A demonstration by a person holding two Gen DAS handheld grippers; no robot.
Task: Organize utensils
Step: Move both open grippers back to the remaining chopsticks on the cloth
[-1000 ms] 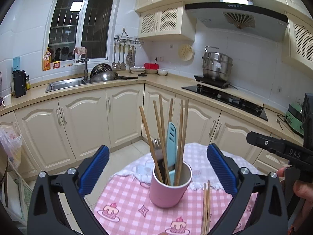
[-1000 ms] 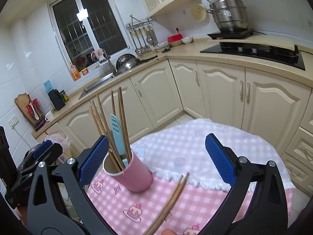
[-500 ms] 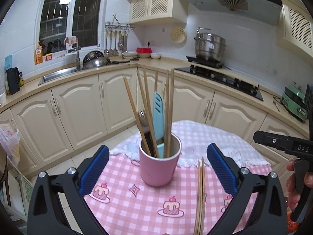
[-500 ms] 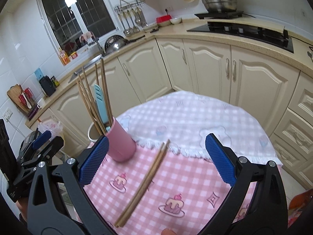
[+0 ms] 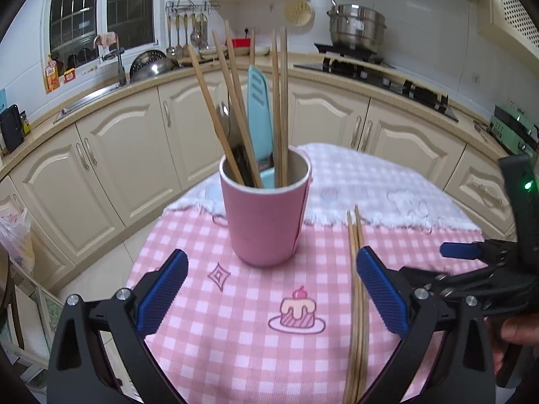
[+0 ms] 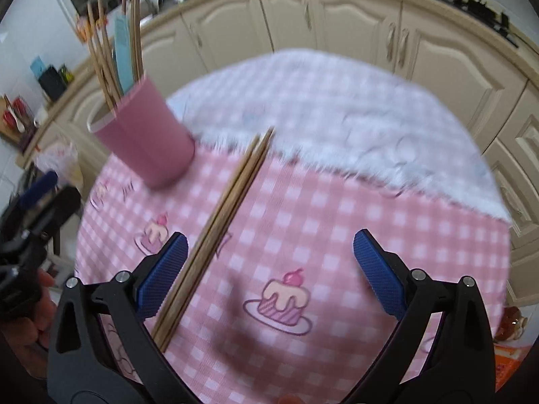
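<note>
1. Both grippers are held spread wide with nothing between the pads: the left gripper (image 5: 272, 294) faces the cup (image 5: 265, 212), and the right gripper (image 6: 269, 276) hangs over the pink checked cloth (image 6: 303, 208).
2. A loose pair of chopsticks (image 6: 215, 235) is seen lying flat on the surface, just beside the cup.
3. In the right wrist view the pair's long axis runs diagonally, from near the left pad (image 6: 164, 272) up toward the white fringe; the pair is off to the left of the gap, not centred in it.
4. The right gripper is judged nearer for the pick, and a shift leftward is judged needed.
5. More chopsticks, a blue tool and a spoon are held upright in the cup.
6. Cream cabinets (image 5: 128, 155) and a hob (image 5: 374, 77) are seen behind.
</note>
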